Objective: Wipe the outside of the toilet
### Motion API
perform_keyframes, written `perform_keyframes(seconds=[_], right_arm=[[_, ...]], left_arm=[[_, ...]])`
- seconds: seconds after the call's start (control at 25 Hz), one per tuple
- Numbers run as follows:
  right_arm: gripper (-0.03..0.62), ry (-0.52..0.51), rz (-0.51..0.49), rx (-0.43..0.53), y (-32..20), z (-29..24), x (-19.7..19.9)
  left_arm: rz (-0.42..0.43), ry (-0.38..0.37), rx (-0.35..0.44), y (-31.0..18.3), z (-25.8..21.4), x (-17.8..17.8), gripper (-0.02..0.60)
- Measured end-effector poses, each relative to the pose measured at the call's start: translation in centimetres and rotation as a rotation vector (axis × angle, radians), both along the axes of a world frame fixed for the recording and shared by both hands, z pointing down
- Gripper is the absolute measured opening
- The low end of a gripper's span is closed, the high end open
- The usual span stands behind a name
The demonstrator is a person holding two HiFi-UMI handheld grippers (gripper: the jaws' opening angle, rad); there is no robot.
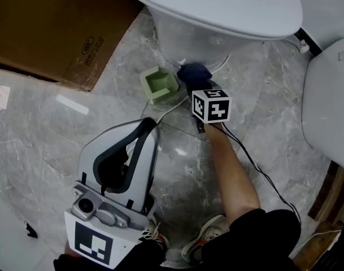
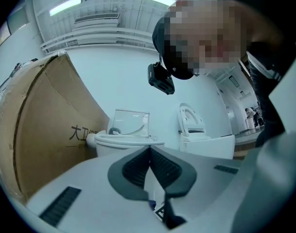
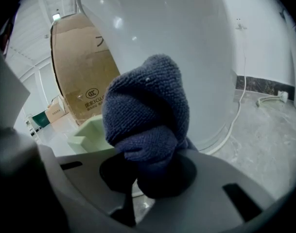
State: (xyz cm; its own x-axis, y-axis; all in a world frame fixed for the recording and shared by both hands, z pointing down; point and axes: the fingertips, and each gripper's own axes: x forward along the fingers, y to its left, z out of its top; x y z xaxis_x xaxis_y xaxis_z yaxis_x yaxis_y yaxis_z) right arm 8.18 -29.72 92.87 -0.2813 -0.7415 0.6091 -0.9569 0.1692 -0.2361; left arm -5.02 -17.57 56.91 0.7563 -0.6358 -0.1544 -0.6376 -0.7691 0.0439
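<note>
The white toilet (image 1: 186,38) stands at the top of the head view, lid down. My right gripper (image 1: 194,84) is low at the foot of the bowl and shut on a dark blue cloth (image 1: 194,72). In the right gripper view the bunched cloth (image 3: 148,110) sticks out of the gripper (image 3: 152,166) just in front of the curved bowl wall (image 3: 162,23); whether it touches the wall I cannot tell. My left gripper (image 1: 151,123) is held back near the person's body, shut on nothing. In its own view the left gripper (image 2: 150,152) points at the toilet (image 2: 123,140) from a distance.
A pale green square container (image 1: 159,84) sits on the marble floor left of the cloth. A large cardboard box (image 1: 53,27) lies at the upper left. Another white fixture (image 1: 330,106) stands at the right. A thin cable (image 1: 256,168) trails from the right gripper. The person's shoes (image 1: 208,236) are below.
</note>
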Motion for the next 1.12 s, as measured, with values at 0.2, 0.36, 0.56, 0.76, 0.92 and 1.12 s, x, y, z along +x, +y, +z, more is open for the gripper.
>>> perform_keyframes(seconds=[0.2,0.36,0.56,0.76,0.92,1.12], right_arm=[[0.058,-0.008,0.014,0.051,1.1,-3.1,0.0],[0.058,-0.005,0.023,0.092,2.0,-6.1,0.6],[0.058,0.028,0.043,0.163,2.9,-10.4,2.5],[0.058,0.027,0.062,0.236,3.9,-14.7,3.6],[0.058,0.021,0.051,0.304,4.3,-18.9,3.7],[0.058,-0.002,0.029,0.354,4.9,-23.5,3.7]], left_arm=[[0.008,-0.017,0.019,0.4,-0.4,1.2,0.011],[0.012,-0.024,0.015,0.4,-0.1,2.3,0.011],[0.011,-0.034,-0.002,-0.2,0.7,3.6,0.011],[-0.003,-0.041,-0.023,-1.2,0.9,4.5,0.011],[-0.008,-0.037,-0.017,-1.4,0.5,4.9,0.011],[-0.023,-0.029,-0.012,-1.6,0.2,5.1,0.011]])
